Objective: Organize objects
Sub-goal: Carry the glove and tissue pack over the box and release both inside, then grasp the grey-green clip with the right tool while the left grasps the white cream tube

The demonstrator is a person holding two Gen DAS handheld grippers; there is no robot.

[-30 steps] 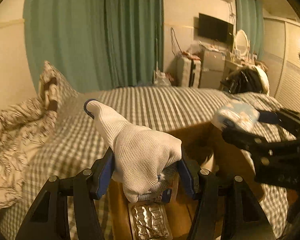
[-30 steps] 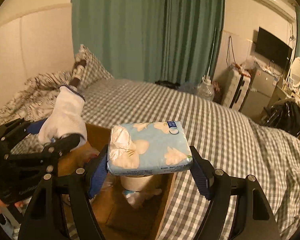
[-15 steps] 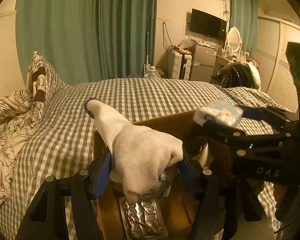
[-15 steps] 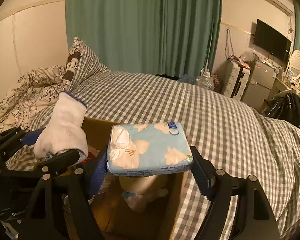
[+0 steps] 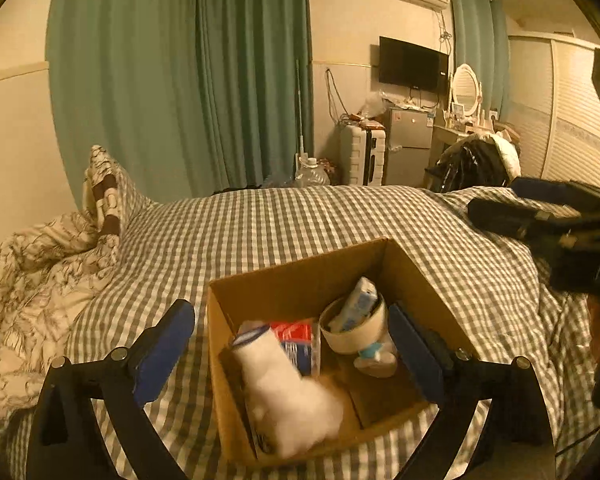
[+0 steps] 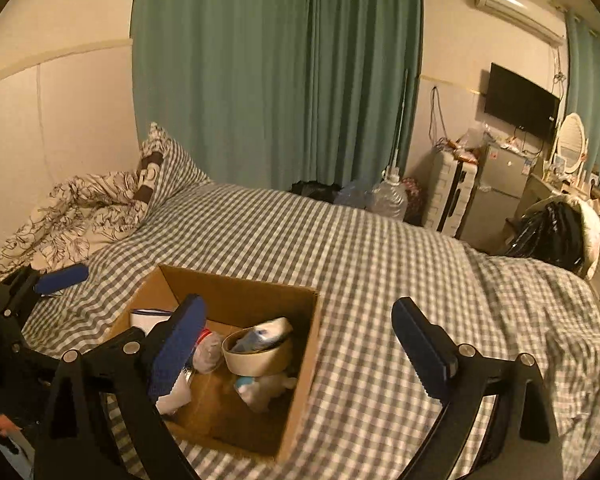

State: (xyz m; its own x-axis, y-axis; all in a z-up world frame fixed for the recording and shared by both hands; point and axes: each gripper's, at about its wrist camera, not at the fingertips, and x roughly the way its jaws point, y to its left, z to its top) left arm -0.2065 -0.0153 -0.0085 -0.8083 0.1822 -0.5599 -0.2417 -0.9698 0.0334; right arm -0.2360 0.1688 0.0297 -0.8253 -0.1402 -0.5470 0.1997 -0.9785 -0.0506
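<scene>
Now both my grippers are over the box, jaws spread wide, nothing in either. Left gripper straddles the box from the near side, its blue pads either side of the opening. Right gripper sits over the box's right wall, left pad above the inside, right pad over the bed.

Inside the box, nearest me in the left view: the white glove, blurred, lying against the near-left wall. Just behind it a red and blue packet. Right of that a tape roll with the tissue pack stuck upright in its hole. A white and blue toy is under the roll, touching it.

Box rests on the checked bed. Farther left, a floral duvet and a checked pillow. Beyond the bed: green curtain, water jug, white suitcase, small fridge, wall TV.
</scene>
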